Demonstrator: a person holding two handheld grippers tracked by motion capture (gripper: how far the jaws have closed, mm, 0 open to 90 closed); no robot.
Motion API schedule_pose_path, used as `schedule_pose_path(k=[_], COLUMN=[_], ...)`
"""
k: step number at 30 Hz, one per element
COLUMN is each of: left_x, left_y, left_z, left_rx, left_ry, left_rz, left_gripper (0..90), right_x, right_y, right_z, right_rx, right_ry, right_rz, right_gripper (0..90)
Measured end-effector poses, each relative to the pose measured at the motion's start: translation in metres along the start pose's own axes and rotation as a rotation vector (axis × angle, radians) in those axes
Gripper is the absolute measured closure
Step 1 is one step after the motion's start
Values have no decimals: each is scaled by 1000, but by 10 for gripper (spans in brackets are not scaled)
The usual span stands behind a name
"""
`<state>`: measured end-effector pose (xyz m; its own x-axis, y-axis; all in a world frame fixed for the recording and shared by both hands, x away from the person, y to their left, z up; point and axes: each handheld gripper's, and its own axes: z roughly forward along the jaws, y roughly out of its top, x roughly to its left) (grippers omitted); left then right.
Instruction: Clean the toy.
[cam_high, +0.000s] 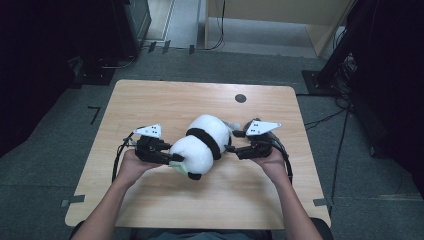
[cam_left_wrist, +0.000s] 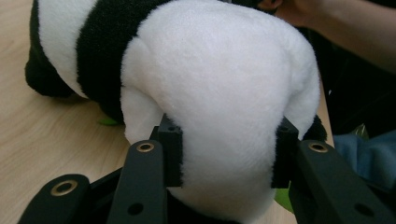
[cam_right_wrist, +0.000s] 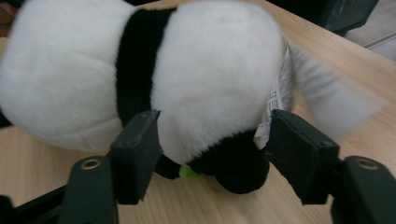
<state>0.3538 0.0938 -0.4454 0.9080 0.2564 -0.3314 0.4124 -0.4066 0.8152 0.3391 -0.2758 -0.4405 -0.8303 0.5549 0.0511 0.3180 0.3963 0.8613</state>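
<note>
A black-and-white panda plush (cam_high: 202, 142) lies on its side in the middle of the wooden table (cam_high: 165, 100). My left gripper (cam_high: 176, 159) comes in from the left, and in the left gripper view its pads (cam_left_wrist: 172, 149) dent the white rounded end of the plush (cam_left_wrist: 219, 84) on both sides. My right gripper (cam_high: 231, 141) is at the other end. There its jaws (cam_right_wrist: 215, 140) stand apart around a black leg (cam_right_wrist: 233, 163) and the white sewn-in label (cam_right_wrist: 275, 102), without squeezing them. A small green piece (cam_right_wrist: 189, 172) peeks out from under the plush.
A small dark round disc (cam_high: 240, 98) is set in the table near its far edge. Dark stands and cables (cam_high: 345, 75) crowd the floor at the right. A pale wooden cabinet (cam_high: 280, 15) stands behind the table.
</note>
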Motion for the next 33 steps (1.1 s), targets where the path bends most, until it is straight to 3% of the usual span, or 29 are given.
schedule_pose_path(k=[5, 8, 11, 14, 18, 20, 23, 27, 30, 33], left_x=[-2, 1, 4, 8, 10, 12, 15, 16, 18, 20], left_y=[3, 3, 2, 2, 4, 5, 6, 7, 8, 8], left_z=[-7, -6, -5, -4, -1, 0, 2, 5, 7, 8], left_rx=[-68, -75, -86, -92, -89, -102, -125, -142, -147, -150], left_ry=[115, 164, 204, 223, 256, 263, 278, 288, 297, 299], left_rz=[8, -11, -45, -67, -65, -71, -88, -113, -128, -138], left_gripper=[604, 598, 592, 589, 583, 581, 581, 576, 571, 570], right_x=[-5, -11, -14, -19, -28, -31, -36, -52, -62, -68], right_y=[-3, -5, -8, -12, -20, -23, -29, -44, -55, -61], right_z=[-4, -10, -13, -17, -23, -28, -36, -45, -45, -41], right_rx=[4, -10, -7, -16, -4, -8, -1, 19, 28, 71], right_ry=[-105, -107, -149, -197, -256, -270, -332, -400, -415, -429], right_rz=[10, 56, 84, 109, 144, 145, 139, 216, 267, 278], right_gripper=[279, 279, 279, 287, 306, 320, 328, 356, 363, 377])
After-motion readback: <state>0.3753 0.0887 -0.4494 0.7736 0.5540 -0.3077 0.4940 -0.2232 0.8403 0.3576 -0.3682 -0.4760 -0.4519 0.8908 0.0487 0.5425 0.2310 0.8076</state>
